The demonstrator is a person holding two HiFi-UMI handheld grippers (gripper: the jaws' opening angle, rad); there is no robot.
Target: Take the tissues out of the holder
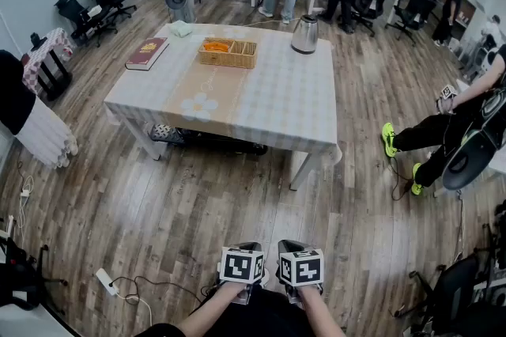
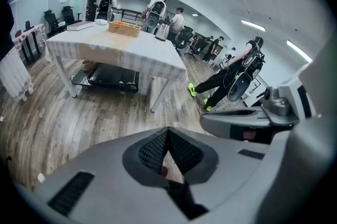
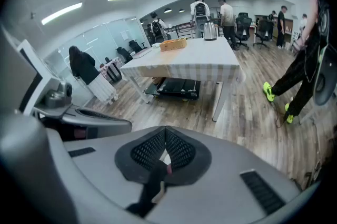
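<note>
Wicker holder (image 1: 228, 58) well apart from fingers (image 2: 150, 150)

Your left hand-held gripper (image 1: 247, 248) and right hand-held gripper (image 1: 289, 246) sit just beside each other, low and centred in front of your body, both angled steeply down and forward. Their marker cubes (image 1: 241, 266) face up at you, a narrow gap between them. Left jaws: closed tip to tip, nothing between them. Right jaws: same, pressed together, empty. Your left forearm (image 1: 207, 316) and right forearm (image 1: 320, 317) come in bare from the bottom edge, converging slightly toward the grips.
</note>
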